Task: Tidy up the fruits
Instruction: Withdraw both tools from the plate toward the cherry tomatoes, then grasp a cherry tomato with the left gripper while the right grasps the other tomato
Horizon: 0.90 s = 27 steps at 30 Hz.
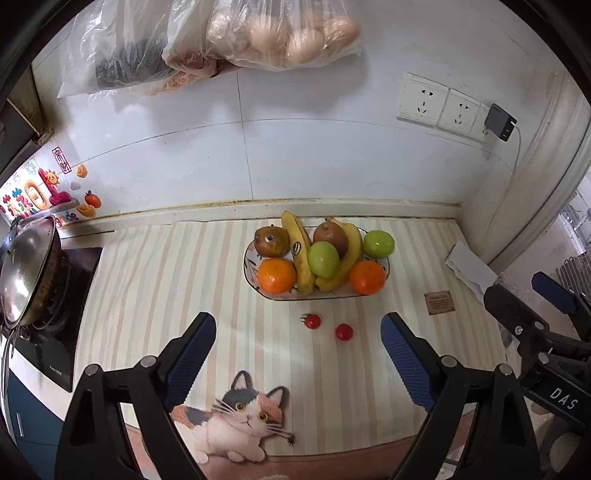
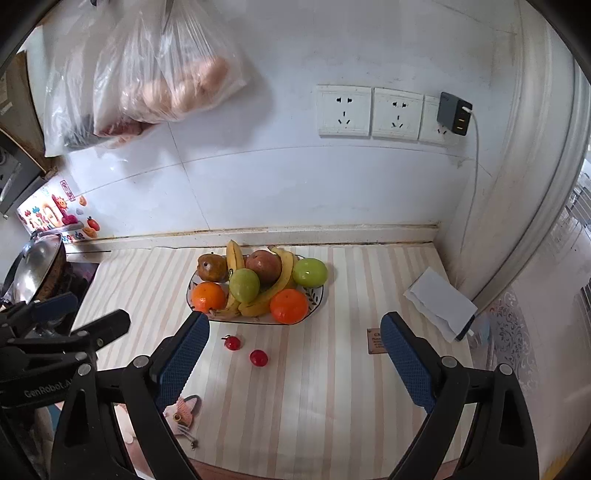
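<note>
A white oval plate (image 1: 384, 271) (image 2: 317, 298) on a striped mat holds two oranges (image 1: 277, 275) (image 2: 289, 306), two green apples (image 1: 324, 259) (image 2: 244, 284), two brown pears (image 1: 272, 241) (image 2: 263, 266) and bananas (image 1: 300, 254) (image 2: 269, 291). Two small red cherry tomatoes lie on the mat in front of the plate, one on the left (image 1: 312, 321) (image 2: 232, 343) and one on the right (image 1: 344, 332) (image 2: 258, 357). My left gripper (image 1: 298, 334) is open and empty, hovering in front of the tomatoes. My right gripper (image 2: 295, 334) is open and empty, to the tomatoes' right.
A lidded wok (image 1: 26, 273) (image 2: 37, 269) sits on a stove at the left. Plastic bags of food (image 1: 229, 33) (image 2: 159, 81) hang on the tiled wall. Wall sockets with a charger (image 1: 500, 122) (image 2: 454, 112) are at the right. Folded paper (image 1: 471, 269) (image 2: 441, 306) lies at the mat's right edge.
</note>
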Available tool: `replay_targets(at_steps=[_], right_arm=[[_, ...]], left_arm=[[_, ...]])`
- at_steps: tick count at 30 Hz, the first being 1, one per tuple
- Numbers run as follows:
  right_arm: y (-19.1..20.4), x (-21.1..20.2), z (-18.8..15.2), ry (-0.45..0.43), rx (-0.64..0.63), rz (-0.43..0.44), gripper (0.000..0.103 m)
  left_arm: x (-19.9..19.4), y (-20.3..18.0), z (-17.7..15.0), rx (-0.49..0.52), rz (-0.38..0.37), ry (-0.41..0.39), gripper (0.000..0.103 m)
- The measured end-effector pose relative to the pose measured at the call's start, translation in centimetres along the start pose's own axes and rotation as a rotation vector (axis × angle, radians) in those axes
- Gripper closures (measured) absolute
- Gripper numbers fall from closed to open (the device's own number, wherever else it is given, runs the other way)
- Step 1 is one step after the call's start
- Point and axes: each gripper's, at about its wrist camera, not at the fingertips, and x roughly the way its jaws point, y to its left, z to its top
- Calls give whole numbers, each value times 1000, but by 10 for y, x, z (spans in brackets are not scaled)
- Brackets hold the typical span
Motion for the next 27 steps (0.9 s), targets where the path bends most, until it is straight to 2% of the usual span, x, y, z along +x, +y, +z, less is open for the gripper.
replay_targets(at_steps=[5, 7, 12, 15, 17, 19, 22, 24, 27], right_arm=[[-6, -10, 1, -10, 27, 10, 7], [-10, -2, 1, -2, 40, 17, 5], [-15, 50, -7, 99, 52, 88, 5], [-15, 95, -21, 163, 60, 102, 6], [-11, 127, -32, 206, 57, 130, 15], [-6, 161, -44, 271, 57, 169, 33], [5, 203, -60, 338, 58, 223, 37], [14, 223, -68, 357, 38, 228, 38], [28, 251, -80, 388, 7, 246, 45]], left_arm=[[-6, -2, -3, 4, 7, -11, 12], [-4, -1, -3, -3, 5, -9, 12], [25, 8, -4, -13, 54, 10, 12], [58, 19, -8, -19, 112, 62, 12], [77, 25, -11, -18, 144, 100, 12], [97, 32, -15, -17, 167, 138, 12], [124, 41, -21, -20, 178, 195, 12], [140, 45, -25, -8, 188, 219, 12], [161, 51, -28, -1, 149, 259, 15]])
